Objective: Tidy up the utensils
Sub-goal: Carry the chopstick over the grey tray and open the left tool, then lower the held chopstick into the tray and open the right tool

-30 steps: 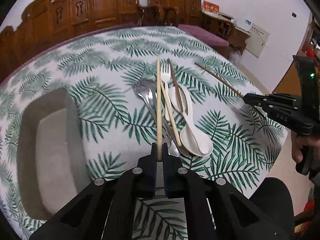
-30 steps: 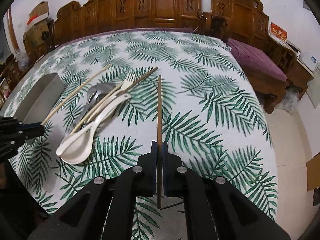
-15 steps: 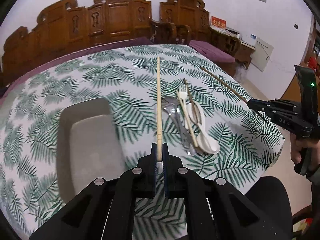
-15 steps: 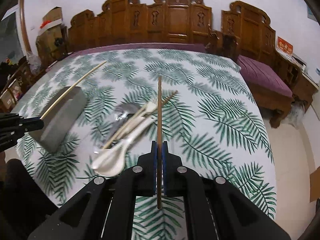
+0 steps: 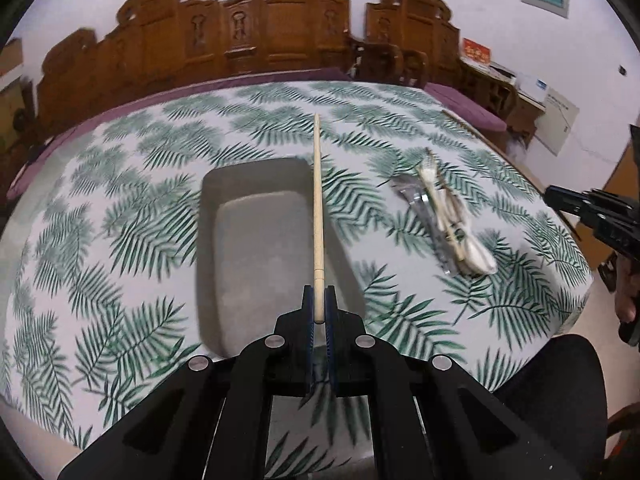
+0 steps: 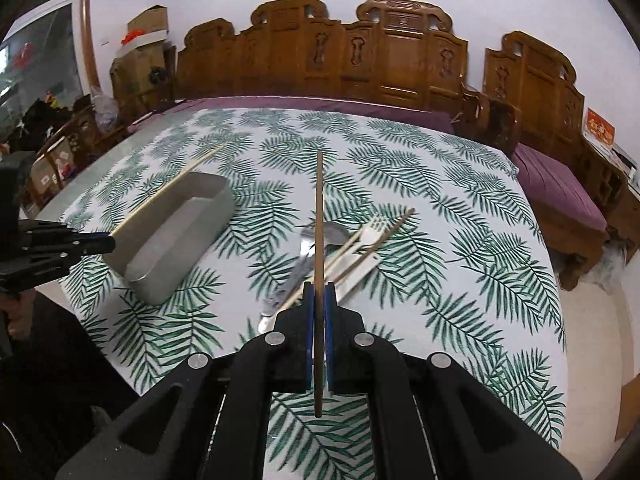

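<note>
We had swung the left gripper (image 5: pixel 319 308), fingers clamped on the pale chopstick (image 5: pixel 317 200), over the grey tray (image 5: pixel 208 216); the right gripper (image 6: pixel 319 308) held the dark chopstick (image 6: pixel 319 232) above the utensil pile (image 6: pixel 340 248) on the bench (image 6: pixel 460 240), so drop-off looked next.

Left gripper (image 5: pixel 319 307) pinches pale chopstick (image 5: pixel 317 208), pointing 12 o'clock over grey tray (image 5: pixel 208 240); utensil pile (image 5: pixel 444 216) at 3 o'clock.
</note>
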A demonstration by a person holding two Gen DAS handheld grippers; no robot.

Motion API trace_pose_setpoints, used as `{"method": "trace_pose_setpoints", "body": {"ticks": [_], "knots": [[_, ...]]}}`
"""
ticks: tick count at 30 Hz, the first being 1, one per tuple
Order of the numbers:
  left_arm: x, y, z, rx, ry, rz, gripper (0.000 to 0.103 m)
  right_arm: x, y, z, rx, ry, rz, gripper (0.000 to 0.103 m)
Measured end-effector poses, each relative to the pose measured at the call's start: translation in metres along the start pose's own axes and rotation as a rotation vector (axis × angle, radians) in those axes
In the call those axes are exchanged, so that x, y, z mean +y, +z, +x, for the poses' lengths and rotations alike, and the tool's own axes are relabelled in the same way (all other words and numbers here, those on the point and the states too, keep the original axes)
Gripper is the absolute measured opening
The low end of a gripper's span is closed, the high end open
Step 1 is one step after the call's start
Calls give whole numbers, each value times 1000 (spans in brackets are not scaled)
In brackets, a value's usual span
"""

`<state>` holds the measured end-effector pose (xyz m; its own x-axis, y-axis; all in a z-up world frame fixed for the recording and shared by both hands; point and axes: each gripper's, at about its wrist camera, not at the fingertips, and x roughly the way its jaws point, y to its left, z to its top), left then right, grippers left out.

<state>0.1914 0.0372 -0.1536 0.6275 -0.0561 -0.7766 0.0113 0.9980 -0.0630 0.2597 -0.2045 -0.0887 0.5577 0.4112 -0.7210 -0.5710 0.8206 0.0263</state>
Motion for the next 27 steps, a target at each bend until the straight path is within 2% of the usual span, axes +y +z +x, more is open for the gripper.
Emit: {"method": "trace_pose_setpoints", "body": {"ticks": [6,12,14,17,27], "knots": [[22,-12,7,37,21,-44,4,20,1,6,13,19,-25,6],[38,-9,12,48,16,-93,4,41,3,22,40,40,-32,6],[42,-7,9,24,17,-103,5,49,4,28,51,51,-31,6],[48,-5,3,-14,8,-118,15,62,8,36,62,66,-30,6],[61,-4,-20,-105,2,-124,17,120,38,64,85,134,-37,6]]}}
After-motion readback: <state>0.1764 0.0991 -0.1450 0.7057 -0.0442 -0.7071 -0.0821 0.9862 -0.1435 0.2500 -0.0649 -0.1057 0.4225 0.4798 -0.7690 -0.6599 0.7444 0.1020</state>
